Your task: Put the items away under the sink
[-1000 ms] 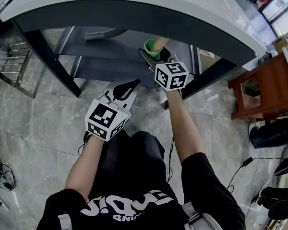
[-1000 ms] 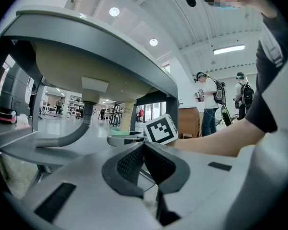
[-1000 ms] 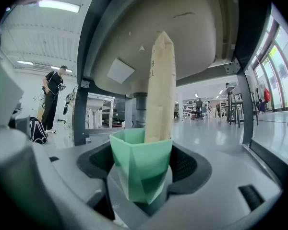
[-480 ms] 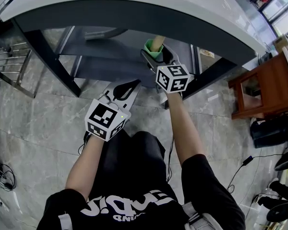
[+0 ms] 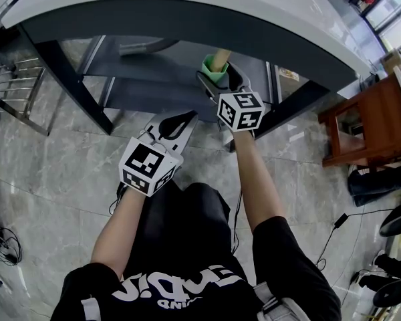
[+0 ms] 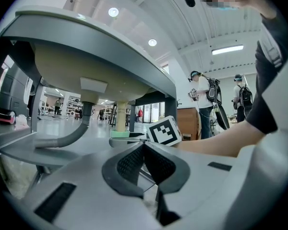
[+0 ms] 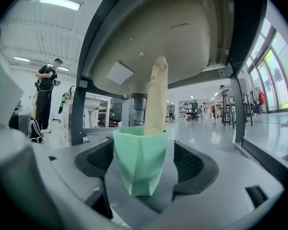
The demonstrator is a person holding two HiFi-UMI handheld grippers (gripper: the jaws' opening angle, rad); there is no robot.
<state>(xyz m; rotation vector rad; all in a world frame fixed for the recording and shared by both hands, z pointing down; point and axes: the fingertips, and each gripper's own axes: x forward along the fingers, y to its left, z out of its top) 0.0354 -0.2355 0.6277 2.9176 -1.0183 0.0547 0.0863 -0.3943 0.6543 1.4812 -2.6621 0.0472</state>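
A mint-green cup point(image 7: 139, 145) with a beige tube point(image 7: 156, 95) standing in it rests upright on the grey shelf point(image 5: 144, 75) under the sink point(image 7: 177, 37). My right gripper point(image 7: 144, 166) reaches level over that shelf. Its jaws have just been opening and stand open on either side of the cup, with a clear gap at the right pad point(image 7: 189, 164). From the head view the cup point(image 5: 212, 67) sits just beyond the right gripper point(image 5: 220, 79). My left gripper point(image 5: 180, 120) hangs lower and nearer, outside the shelf; its jaws point(image 6: 144, 148) are shut with nothing in them.
A curved grey drain pipe point(image 6: 62, 138) lies on the shelf's left part. Dark frame legs point(image 5: 73, 85) flank the shelf. A wooden side table point(image 5: 367, 122) stands to the right and a metal rack point(image 5: 13, 85) to the left. People stand in the background point(image 6: 201, 104).
The right gripper's jaws have spread a little wider around the green cup, which stays on the shelf. The left gripper has not moved.
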